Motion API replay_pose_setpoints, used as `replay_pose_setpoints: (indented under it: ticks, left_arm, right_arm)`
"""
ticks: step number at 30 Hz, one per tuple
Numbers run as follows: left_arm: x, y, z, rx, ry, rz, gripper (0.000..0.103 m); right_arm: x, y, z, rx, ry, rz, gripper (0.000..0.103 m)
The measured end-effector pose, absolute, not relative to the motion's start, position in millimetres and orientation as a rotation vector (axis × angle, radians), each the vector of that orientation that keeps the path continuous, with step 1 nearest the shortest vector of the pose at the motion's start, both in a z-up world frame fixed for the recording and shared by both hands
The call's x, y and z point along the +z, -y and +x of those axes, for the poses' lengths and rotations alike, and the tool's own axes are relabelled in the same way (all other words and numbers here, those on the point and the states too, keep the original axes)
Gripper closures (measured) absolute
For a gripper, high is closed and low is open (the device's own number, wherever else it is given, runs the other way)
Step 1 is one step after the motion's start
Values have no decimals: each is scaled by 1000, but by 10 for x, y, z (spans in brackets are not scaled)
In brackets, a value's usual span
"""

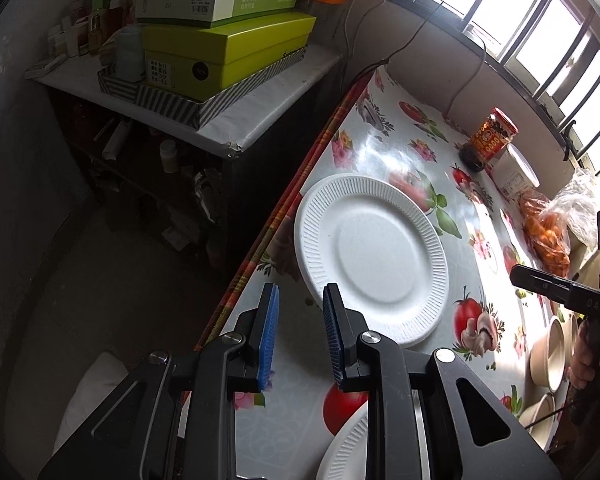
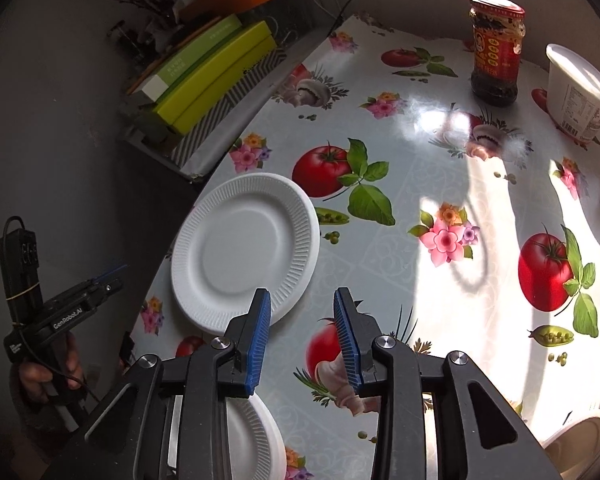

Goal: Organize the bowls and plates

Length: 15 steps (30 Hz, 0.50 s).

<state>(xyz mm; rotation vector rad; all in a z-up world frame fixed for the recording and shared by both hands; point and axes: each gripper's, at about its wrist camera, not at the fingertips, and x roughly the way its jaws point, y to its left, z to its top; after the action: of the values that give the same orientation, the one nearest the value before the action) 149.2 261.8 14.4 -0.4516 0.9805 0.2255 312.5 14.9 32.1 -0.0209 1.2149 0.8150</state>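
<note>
Paper plate (image 1: 372, 256) lying at counter's (image 1: 384, 148) left edge, directly ahead of left gripper (image 1: 300, 300), nearer; both grippers spread, empty

Second white paper plate (image 1: 346, 444) is mostly hidden under my left gripper's frame and cut off at the bottom edge; same in the right wrist view (image 2: 256, 436). Beige bowls (image 1: 550, 356) partly blocked by the right gripper (image 1: 518, 276), so I can't count them. White tub (image 2: 580, 92) is clipped at the right edge, label print too small to read.
</note>
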Motion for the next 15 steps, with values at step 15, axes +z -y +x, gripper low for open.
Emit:
replay_pose_setpoints:
  ticks: [15]
  left_arm:
    - [-186,-2696,1793,217,-1055,-502,79]
  right_arm:
    - [-212,-452,3357,809,-1286,7,71]
